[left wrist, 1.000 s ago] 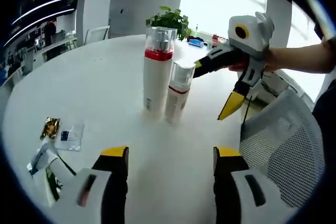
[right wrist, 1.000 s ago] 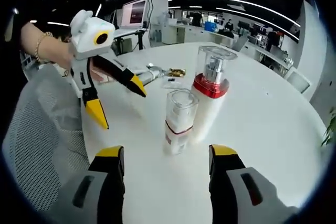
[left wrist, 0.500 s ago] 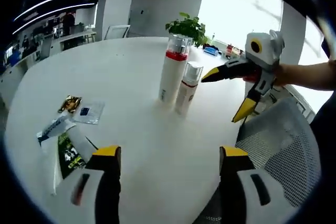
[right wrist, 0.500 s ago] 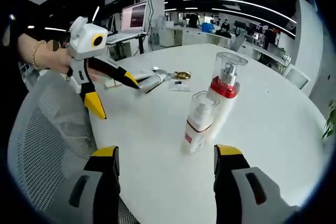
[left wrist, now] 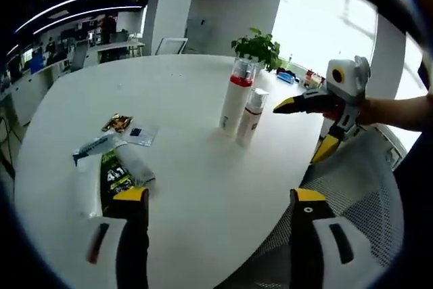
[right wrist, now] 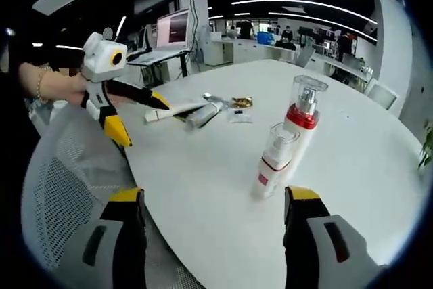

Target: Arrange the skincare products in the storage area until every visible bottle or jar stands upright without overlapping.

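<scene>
On the round white tabletop (left wrist: pixel 183 187) two skincare bottles stand upright, just beside each other. The tall white pump bottle with a red band and clear cap (left wrist: pixel 236 97) is at about 12 o'clock in the left gripper view. The shorter white bottle with a thin red band and clear cap (left wrist: pixel 249 118) stands at its right side there, very near to it; whether they touch cannot be told.

In the right gripper view the tall bottle (right wrist: pixel 300 124) is at about 1 o'clock, and the short bottle (right wrist: pixel 272 164) is in front of it.

Toward 9 o'clock in the left gripper view some flat things lie on the tabletop: a white squeeze tube (left wrist: pixel 132 162), a green printed sachet (left wrist: pixel 116 174), a small clear sachet (left wrist: pixel 140 133) and a golden wrapped piece (left wrist: pixel 117 122).

The left claw (left wrist: pixel 220 204) hangs spread wide over the near edge of the tabletop and grips nothing. The right claw (right wrist: pixel 214 204) is spread too, also with nothing between its jaws. In the left gripper view the right claw (left wrist: pixel 306 126) is at about 2 o'clock, in a person's hand (left wrist: pixel 369 109), above a grey mesh chair back (left wrist: pixel 352 187).
</scene>
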